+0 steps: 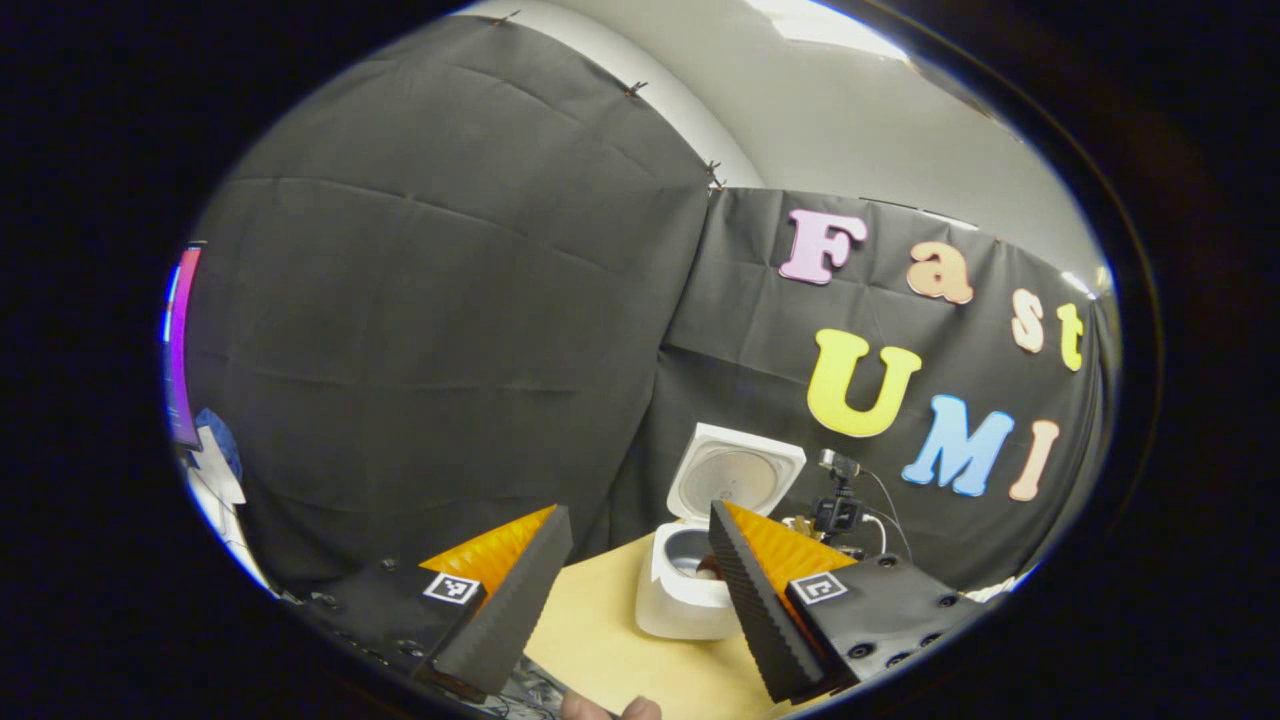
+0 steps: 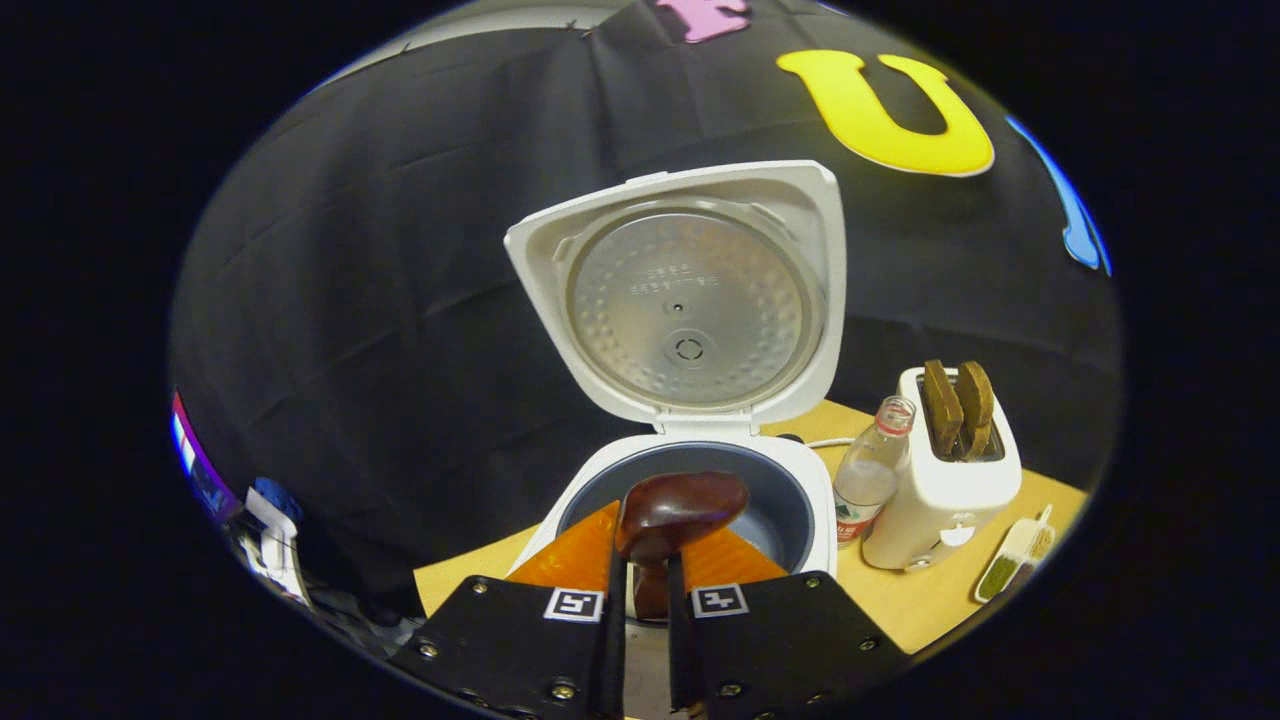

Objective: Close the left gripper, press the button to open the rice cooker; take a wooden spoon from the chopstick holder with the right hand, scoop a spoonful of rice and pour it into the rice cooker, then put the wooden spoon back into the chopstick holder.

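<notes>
1. Right gripper (image 2: pixel 640 600): fingers pinch the handle of the wooden spoon (image 2: pixel 680 510), one on each side; the spoon bowl sticks up just past the fingertips.
2. The spoon bowl sits over the front rim of the rice cooker (image 2: pixel 700 460), at about 6 o'clock of the pot opening. Whether any rice is in the spoon I cannot tell; only its dark rounded back shows.
3. Rice cooker lid (image 2: pixel 690 300) stands open, tilted back at 12 o'clock from the pot, its metal inner plate facing the camera.
4. In the right gripper view, at 3 o'clock of the cooker: a clear bottle (image 2: pixel 870 470) just beside it, then a white toaster (image 2: pixel 945 480) with two brown slices standing in its slots, touching or nearly touching the bottle.
5. A small flat packet (image 2: pixel 1010 555) lies on the table (image 2: pixel 950 610) at 4 o'clock of the toaster.
6. Left gripper (image 1: pixel 640 560): fingers spread wide apart, holding nothing, raised above the table (image 1: pixel 620 640).
7. In the left gripper view the open rice cooker (image 1: pixel 700 560) shows between the fingertips, farther off, lid up. A small camera on a stand (image 1: pixel 838 500) stands at 2 o'clock of it.
8. A fingertip of a hand (image 1: pixel 610 708) peeks in at 6 o'clock of the left gripper view.
</notes>
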A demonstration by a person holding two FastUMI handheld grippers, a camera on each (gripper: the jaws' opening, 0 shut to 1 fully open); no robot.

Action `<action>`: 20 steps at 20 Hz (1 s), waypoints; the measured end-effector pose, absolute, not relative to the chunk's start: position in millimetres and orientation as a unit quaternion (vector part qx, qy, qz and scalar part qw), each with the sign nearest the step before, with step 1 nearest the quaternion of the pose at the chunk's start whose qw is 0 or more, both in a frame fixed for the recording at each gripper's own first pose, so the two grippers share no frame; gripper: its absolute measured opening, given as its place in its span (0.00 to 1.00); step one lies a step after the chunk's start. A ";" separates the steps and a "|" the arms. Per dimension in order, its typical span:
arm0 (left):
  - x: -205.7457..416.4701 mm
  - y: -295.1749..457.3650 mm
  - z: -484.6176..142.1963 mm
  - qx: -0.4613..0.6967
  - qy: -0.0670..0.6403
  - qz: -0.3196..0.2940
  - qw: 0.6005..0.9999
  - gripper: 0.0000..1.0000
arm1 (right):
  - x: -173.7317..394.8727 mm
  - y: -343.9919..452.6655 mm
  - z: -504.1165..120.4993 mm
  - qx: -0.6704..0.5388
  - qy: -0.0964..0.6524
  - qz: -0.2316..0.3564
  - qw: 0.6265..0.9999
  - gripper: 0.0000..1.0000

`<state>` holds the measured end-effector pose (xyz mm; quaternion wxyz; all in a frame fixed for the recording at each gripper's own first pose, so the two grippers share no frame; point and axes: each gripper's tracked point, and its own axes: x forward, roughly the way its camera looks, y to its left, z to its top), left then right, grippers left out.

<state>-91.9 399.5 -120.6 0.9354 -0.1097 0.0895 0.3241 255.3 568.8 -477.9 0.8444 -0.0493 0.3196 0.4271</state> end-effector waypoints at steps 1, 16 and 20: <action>-92.9 401.0 -120.9 -0.109 0.091 0.324 0.935 0.93 | 251.3 569.5 -478.4 -0.066 0.308 0.431 0.845 0.18; -132.5 409.1 -110.3 -0.111 0.088 0.327 0.934 0.96 | 260.9 574.1 -447.8 -0.012 0.314 0.390 0.866 0.18; -142.0 413.2 -95.8 -0.116 0.073 0.320 0.938 0.93 | 283.9 557.5 -435.3 0.108 0.359 0.343 0.862 0.18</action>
